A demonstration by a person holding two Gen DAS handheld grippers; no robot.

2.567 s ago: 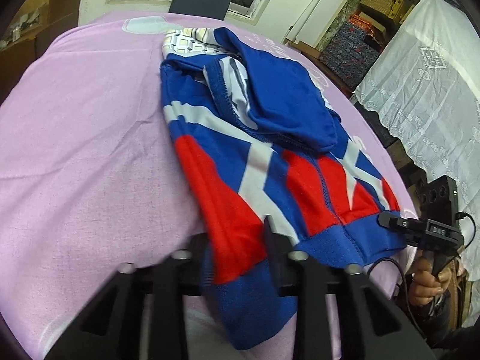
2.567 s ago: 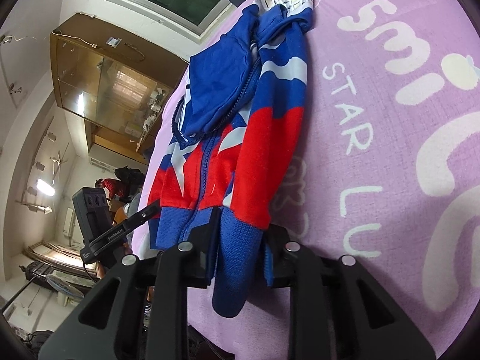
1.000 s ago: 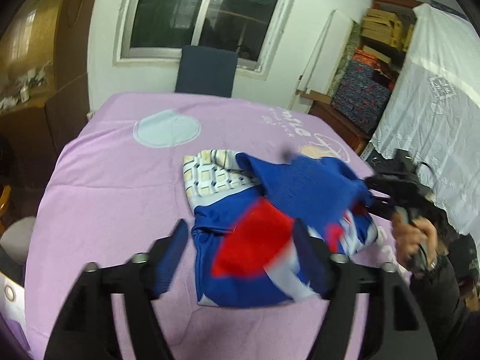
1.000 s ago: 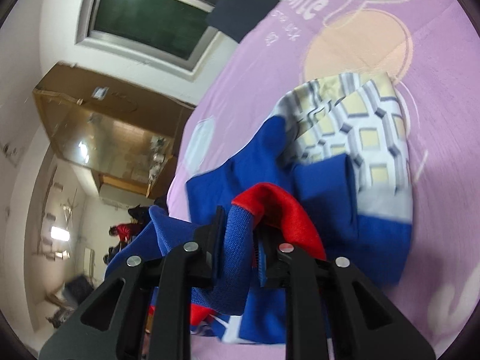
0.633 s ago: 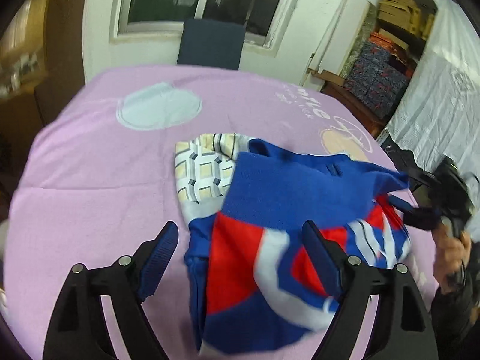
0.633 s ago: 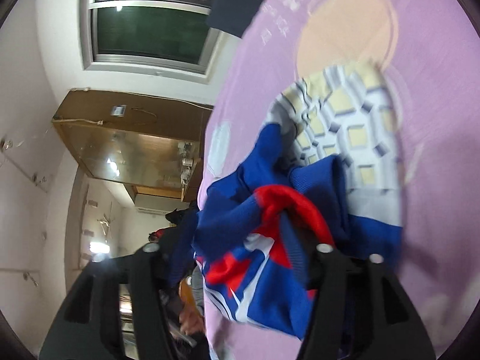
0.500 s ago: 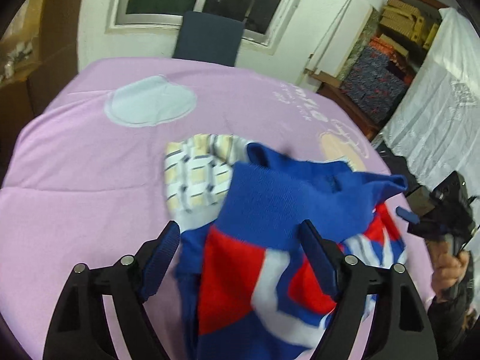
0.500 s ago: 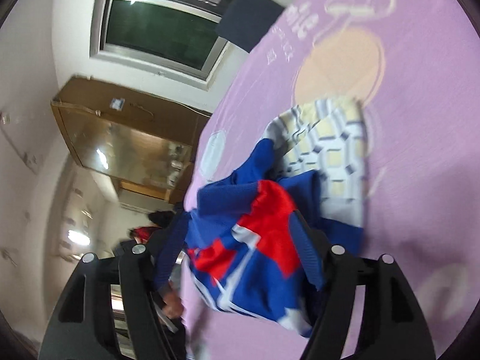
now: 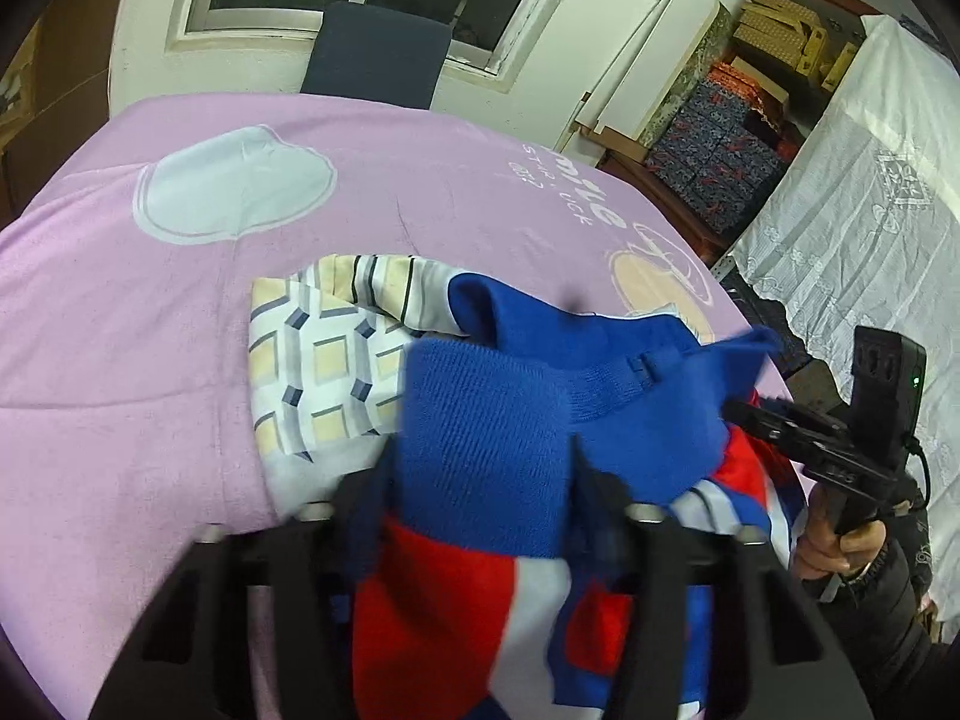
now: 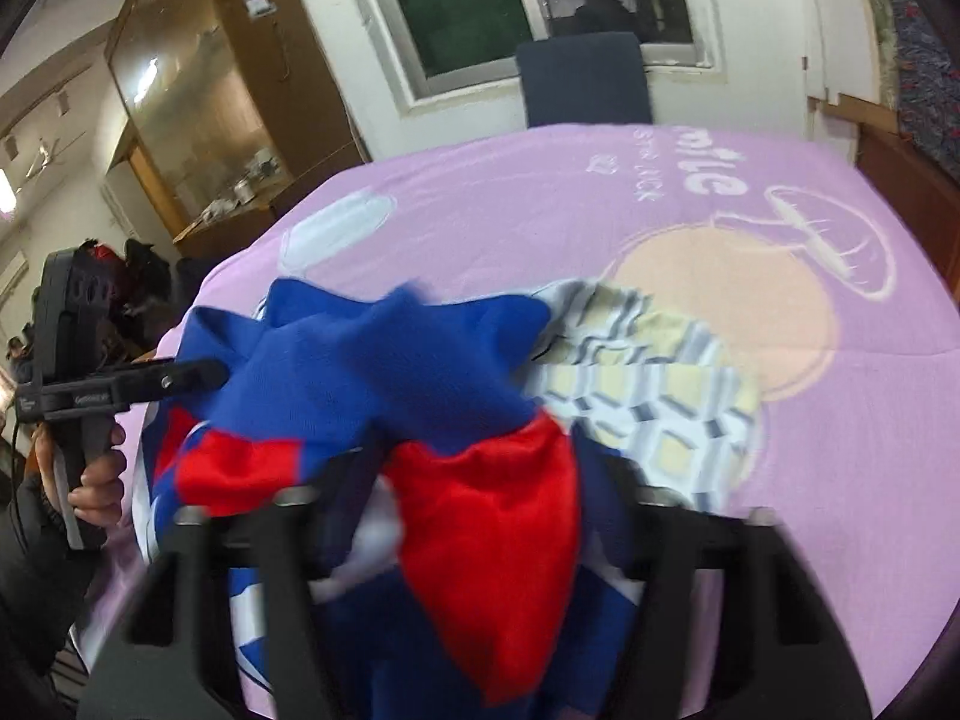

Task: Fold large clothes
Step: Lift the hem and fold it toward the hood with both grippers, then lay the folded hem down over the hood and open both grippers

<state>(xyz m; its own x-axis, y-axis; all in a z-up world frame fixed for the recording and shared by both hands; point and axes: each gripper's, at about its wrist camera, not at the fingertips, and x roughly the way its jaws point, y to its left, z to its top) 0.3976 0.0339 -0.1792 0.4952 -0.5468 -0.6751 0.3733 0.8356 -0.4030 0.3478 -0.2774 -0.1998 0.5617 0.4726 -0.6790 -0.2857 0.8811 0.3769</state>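
A blue, red and white knit jacket (image 9: 480,438) lies bunched on the purple table cover (image 9: 180,312), partly over a folded checked cloth (image 9: 324,372). My left gripper (image 9: 480,480) is low over the near edge, jaws closing, and a thick blue fold fills the gap and touches both fingers. In the right wrist view my right gripper (image 10: 480,480) is blurred, jaws closing, with a red fold of the jacket (image 10: 492,498) filling the gap. Each view shows the other gripper at the jacket's side, held by a hand (image 9: 840,546).
A dark blue chair (image 9: 375,54) stands at the table's far end under the window. A white lace cover (image 9: 870,210) and stacked boxes (image 9: 720,156) are to the right, and a glass-fronted wooden cabinet (image 10: 198,120) is to the left. The checked cloth (image 10: 648,396) lies beside the jacket.
Both grippers stood wide open over the folded-over jacket half a second ago and have now closed in on its folds. The left came lower and nearer. The right view rolled upright.
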